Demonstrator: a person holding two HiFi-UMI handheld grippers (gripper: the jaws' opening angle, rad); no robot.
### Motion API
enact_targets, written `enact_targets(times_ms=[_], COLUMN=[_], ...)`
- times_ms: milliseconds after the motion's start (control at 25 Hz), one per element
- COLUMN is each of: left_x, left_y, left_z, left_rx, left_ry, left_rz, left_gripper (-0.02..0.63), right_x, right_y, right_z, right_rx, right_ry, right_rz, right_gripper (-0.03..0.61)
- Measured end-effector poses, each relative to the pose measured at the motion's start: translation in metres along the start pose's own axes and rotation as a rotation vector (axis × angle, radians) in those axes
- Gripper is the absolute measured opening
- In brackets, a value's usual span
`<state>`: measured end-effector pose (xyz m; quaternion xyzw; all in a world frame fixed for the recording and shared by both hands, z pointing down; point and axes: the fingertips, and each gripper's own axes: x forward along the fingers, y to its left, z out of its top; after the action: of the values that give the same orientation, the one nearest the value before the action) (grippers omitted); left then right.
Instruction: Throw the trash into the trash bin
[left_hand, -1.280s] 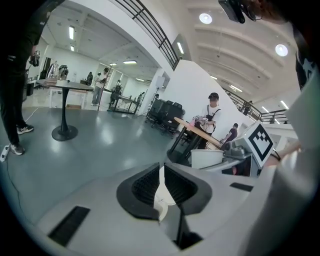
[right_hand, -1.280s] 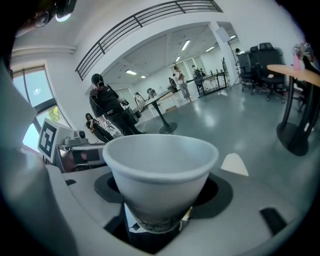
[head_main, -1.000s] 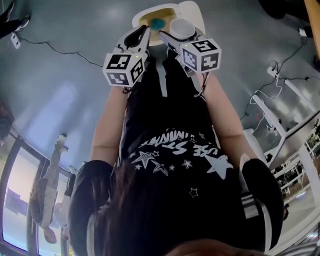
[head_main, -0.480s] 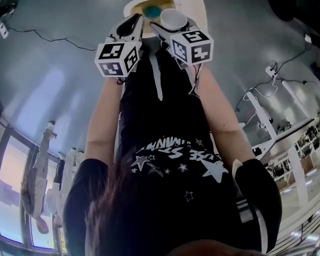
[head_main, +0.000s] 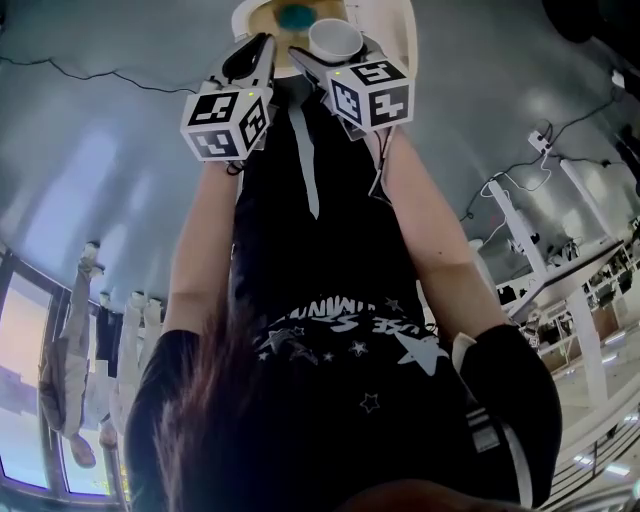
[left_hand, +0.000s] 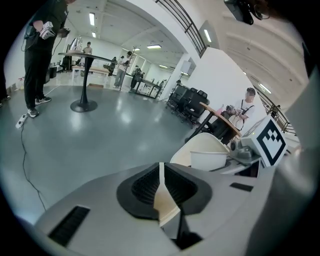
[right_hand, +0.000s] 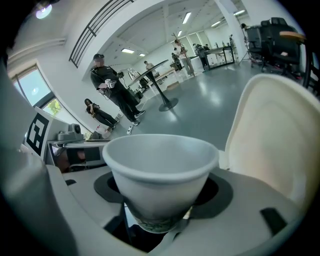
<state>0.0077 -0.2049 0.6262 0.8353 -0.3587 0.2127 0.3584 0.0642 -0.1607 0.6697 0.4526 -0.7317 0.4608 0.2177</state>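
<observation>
The white trash bin (head_main: 246, 14) stands on the grey floor at the top of the head view, lid (head_main: 392, 24) raised, with a teal thing (head_main: 295, 15) lying in its yellowish inside. My left gripper (head_main: 260, 48) is just over the bin's rim. Its jaws are shut on a thin cream scrap of paper (left_hand: 163, 198), as the left gripper view (left_hand: 161, 184) shows. My right gripper (head_main: 322, 58) is shut on a white paper cup (head_main: 335, 37), upright beside the bin's opening. In the right gripper view (right_hand: 157, 202) the cup (right_hand: 160, 167) fills the middle, with the lid (right_hand: 275, 135) close on the right.
A person's black-clothed body and arms fill the head view below the grippers. A white table frame (head_main: 525, 255) and cables (head_main: 545, 140) lie to the right. Further off are standing people (right_hand: 107, 90), a tall round table (left_hand: 82, 75), desks and chairs (left_hand: 187, 100).
Both grippers have sunk towards the bin and sit higher and further left in the head view. The cup now lies closer to the bin's opening. Both grips are unchanged.
</observation>
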Motion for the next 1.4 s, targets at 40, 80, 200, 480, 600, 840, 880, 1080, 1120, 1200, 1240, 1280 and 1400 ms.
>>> enact_targets(times_ms=[40,80,200,480,600,840,880,1080,1120,1200,1240,1280,1400], left_x=[0.003,0.006,0.012,0.023,0.022,0.022,0.022,0.026,0.029,0.029,0.027,0.025,0.029], left_y=[0.001,0.003,0.01,0.033,0.038,0.056,0.057,0.058,0.059,0.062,0.062,0.062,0.064], left_z=[-0.004,-0.007,-0.018,-0.041,-0.052,-0.074,-0.077,-0.092,-0.095,-0.1,-0.101,-0.103,-0.107], left_rx=[-0.004,-0.008,-0.025,-0.057,-0.073,-0.092,-0.095,-0.097,-0.095,-0.094,-0.094,-0.094,-0.09], left_ry=[0.006,0.011,0.023,0.059,0.071,0.111,0.117,0.14,0.147,0.157,0.16,0.158,0.148], left_rz=[0.002,0.005,0.018,0.058,0.072,0.1,0.103,0.11,0.112,0.116,0.116,0.116,0.108], left_gripper=[0.043,0.043,0.043,0.043,0.043,0.043,0.043,0.043,0.043,0.043,0.043,0.043,0.043], right_x=[0.003,0.007,0.016,0.041,0.049,0.069,0.071,0.078,0.08,0.084,0.084,0.084,0.089], right_y=[-0.003,-0.005,-0.009,-0.015,-0.017,-0.02,-0.021,-0.033,-0.036,-0.038,-0.036,-0.034,-0.035], right_z=[-0.003,-0.005,-0.01,-0.021,-0.033,-0.052,-0.055,-0.071,-0.073,-0.079,-0.081,-0.082,-0.081], right_rx=[0.003,0.007,0.018,0.057,0.065,0.075,0.073,0.061,0.06,0.06,0.063,0.067,0.078], right_ry=[0.006,0.011,0.005,0.003,0.022,0.069,0.08,0.129,0.137,0.152,0.158,0.161,0.157], right_rz=[0.001,0.001,-0.001,0.004,0.007,-0.007,-0.011,-0.038,-0.045,-0.057,-0.058,-0.056,-0.044], right_gripper=[0.328,0.328,0.328,0.328,0.328,0.33,0.33,0.33,0.328,0.33,0.328,0.33,0.33])
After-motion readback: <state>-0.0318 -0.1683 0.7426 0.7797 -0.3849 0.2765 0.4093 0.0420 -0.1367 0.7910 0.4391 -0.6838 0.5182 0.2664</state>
